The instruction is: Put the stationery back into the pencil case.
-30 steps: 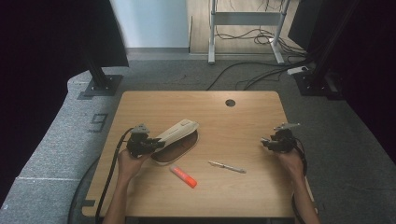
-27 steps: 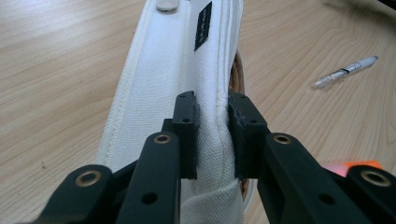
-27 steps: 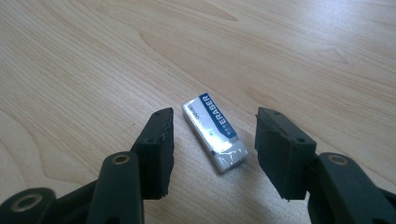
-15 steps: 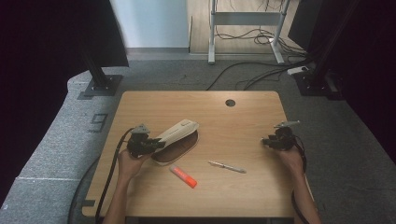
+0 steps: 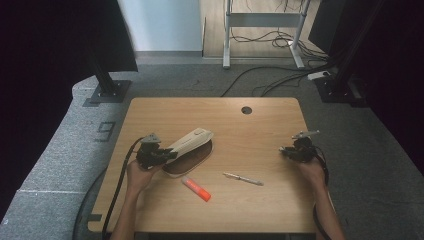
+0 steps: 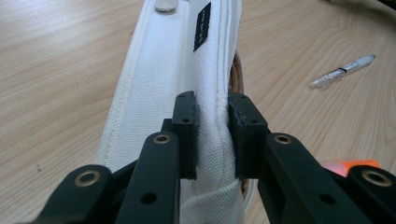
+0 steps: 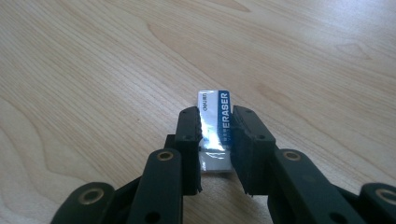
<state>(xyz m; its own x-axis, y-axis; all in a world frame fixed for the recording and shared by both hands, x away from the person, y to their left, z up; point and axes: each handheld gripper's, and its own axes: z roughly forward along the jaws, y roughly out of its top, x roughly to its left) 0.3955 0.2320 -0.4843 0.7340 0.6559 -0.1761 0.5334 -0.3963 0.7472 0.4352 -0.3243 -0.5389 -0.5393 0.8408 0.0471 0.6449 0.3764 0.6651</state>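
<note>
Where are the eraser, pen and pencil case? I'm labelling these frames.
eraser (image 7: 218,122), right gripper view, its printed sleeve.
pen (image 5: 243,179), high view, mid barrel.
pencil case (image 6: 161,79), left gripper view, white fabric flap.

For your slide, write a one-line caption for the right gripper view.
Right gripper closing its jaws on an eraser above the wooden table.

Wooden table (image 5: 260,120) on grey carpet (image 5: 60,150), cables (image 5: 260,75) beyond, dark screens (image 5: 50,50) flanking.

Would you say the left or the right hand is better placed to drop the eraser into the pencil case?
Right, probably. The right gripper has just closed on the eraser, while the left gripper pinches the pencil case flap up.
</note>
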